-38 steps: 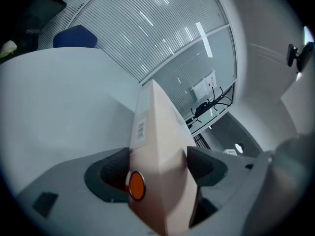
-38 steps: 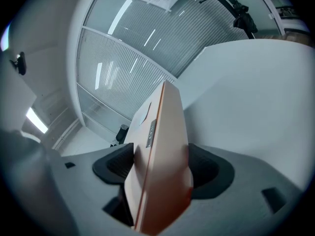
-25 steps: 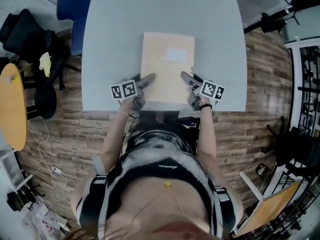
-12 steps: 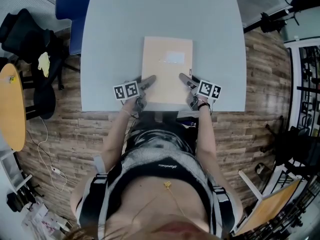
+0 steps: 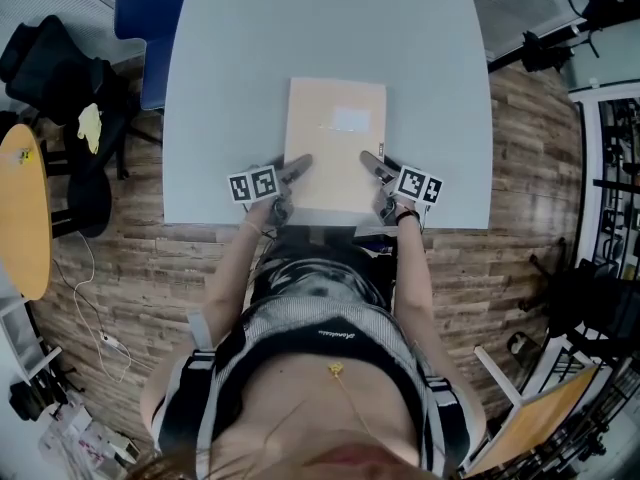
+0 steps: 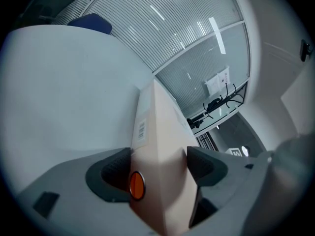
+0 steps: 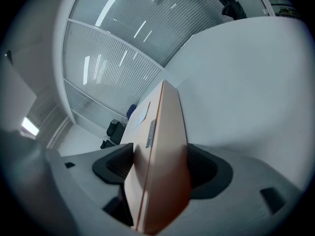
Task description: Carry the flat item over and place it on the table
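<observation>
Flat cardboard box (image 5: pixel 335 143), tan, white label (image 5: pixel 350 118) on its top face. It lies lower centre of the head view, over the near half of the grey table (image 5: pixel 250 58), with its near edge just inside the table's near edge.

Left gripper (image 5: pixel 296 165): both jaws pressed on the box's near-left edge, one pad on each face. Right gripper (image 5: pixel 372 162): clamped the same way on the near-right edge. In each gripper view the box fills the gap between the jaws.

Handling, as judgement:
- Stiff. The panel runs straight away from both clamps with no sag or bow.
- Probably light, since two edge pinches carry it level.
- The smooth board may slide in the pads if tipped, and the thin edges could crease under a hard squeeze.
- Best hold is where it is taken now, at the two near corners, one per side, so it cannot twist.

Hard to make out:
- Whether the box's underside touches the table or hangs just above it; no view shows the gap.
- The printed strip (image 6: pixel 141 129) on the box's side is too small to read.
- An orange disc (image 6: pixel 136 185) sits by the left jaw; I cannot tell whether it belongs to the pad or the box.
- The box's near edge is cut off behind the jaws.
</observation>
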Demonstrator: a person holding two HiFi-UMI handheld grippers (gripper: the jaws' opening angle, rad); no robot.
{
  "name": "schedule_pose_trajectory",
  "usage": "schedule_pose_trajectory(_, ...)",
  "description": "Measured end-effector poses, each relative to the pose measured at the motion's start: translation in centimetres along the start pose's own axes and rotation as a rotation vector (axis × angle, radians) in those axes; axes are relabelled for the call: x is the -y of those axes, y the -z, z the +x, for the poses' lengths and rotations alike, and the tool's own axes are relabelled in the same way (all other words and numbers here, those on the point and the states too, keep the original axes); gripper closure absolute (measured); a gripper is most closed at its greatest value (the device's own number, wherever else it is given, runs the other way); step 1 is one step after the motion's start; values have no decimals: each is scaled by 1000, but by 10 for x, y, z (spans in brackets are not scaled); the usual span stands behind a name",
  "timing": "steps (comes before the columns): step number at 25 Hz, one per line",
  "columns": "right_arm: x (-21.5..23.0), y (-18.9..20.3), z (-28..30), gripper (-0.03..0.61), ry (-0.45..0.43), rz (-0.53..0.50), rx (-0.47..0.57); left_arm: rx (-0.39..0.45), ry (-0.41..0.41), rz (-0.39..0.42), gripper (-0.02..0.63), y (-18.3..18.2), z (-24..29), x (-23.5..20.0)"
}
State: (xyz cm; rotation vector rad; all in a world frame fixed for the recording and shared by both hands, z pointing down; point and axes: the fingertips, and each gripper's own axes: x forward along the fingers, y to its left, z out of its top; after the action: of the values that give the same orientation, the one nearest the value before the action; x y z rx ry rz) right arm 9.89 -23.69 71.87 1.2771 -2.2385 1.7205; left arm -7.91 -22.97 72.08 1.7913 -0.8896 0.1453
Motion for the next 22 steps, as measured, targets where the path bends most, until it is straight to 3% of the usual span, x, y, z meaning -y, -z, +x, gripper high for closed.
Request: schedule_pose_trajectory(22,0,0,0,252,-1,-2,6,-6,-6,4,259,0,-2,0)
